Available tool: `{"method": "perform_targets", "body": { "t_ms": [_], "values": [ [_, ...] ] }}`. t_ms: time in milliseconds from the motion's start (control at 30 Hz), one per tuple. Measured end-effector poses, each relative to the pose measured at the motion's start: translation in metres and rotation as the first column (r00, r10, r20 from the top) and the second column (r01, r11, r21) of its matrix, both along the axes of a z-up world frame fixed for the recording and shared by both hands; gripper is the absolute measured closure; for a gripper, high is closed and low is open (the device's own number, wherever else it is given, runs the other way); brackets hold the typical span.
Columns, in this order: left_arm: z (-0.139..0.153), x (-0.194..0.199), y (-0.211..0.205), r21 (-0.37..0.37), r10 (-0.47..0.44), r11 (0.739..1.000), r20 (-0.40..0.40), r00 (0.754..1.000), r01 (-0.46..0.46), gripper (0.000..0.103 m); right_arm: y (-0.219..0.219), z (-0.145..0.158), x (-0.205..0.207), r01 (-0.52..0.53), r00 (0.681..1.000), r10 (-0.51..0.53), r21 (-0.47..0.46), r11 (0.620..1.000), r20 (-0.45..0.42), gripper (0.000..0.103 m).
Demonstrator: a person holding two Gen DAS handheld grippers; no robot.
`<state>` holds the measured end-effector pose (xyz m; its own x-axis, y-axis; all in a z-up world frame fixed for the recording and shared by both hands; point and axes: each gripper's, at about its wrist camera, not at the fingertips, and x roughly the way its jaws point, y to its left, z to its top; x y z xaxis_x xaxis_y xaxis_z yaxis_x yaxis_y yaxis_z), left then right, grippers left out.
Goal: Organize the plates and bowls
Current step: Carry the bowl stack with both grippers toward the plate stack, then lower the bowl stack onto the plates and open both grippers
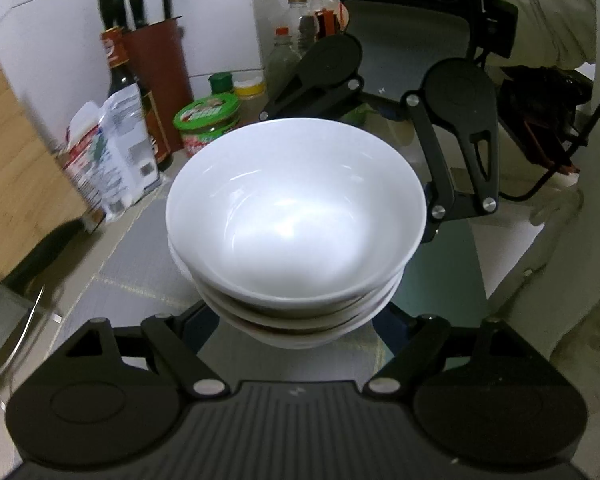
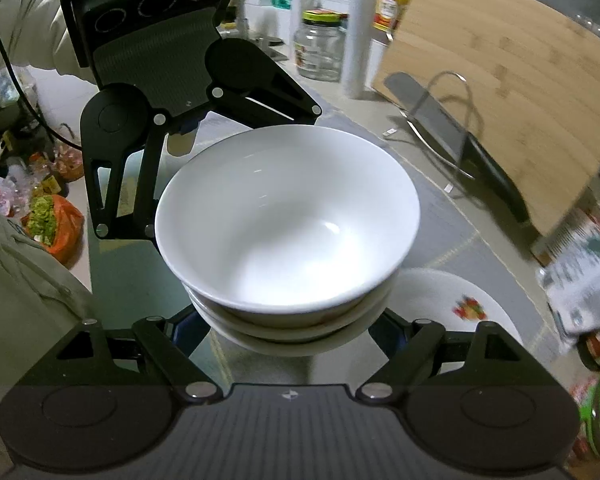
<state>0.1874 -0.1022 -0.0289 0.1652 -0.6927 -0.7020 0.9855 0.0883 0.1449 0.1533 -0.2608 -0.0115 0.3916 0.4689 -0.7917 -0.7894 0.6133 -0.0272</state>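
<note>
Cluttered kitchen counter, grey mat [image 2: 452,216] below: both the left gripper [image 1: 296,320] and right gripper [image 2: 296,328] cradle the stack of white ceramic bowls [image 1: 296,216] from opposite sides, jaws spread wide around it. Mid-carry, I'd say; next, lower it level beside the white plate [image 2: 440,296]

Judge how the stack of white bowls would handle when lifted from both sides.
The stack of white bowls looks glazed, so probably slippery against the fingers. Three nested bowls likely weigh a fair amount, and being rigid ceramic they would chip if dropped. The top bowl sits loose, so tilting might shift it.
</note>
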Motion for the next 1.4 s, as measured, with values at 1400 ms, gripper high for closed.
{"method": "perform_targets", "body": {
  "t_ms": [1400],
  "values": [
    [-0.035,0.064,-0.095,0.03,-0.08,0.996,-0.017,0.997,0.08,0.02,-0.086,-0.032,0.036,0.1,0.995,-0.102,-0.057,0.993,-0.024,0.015]
  ]
}}
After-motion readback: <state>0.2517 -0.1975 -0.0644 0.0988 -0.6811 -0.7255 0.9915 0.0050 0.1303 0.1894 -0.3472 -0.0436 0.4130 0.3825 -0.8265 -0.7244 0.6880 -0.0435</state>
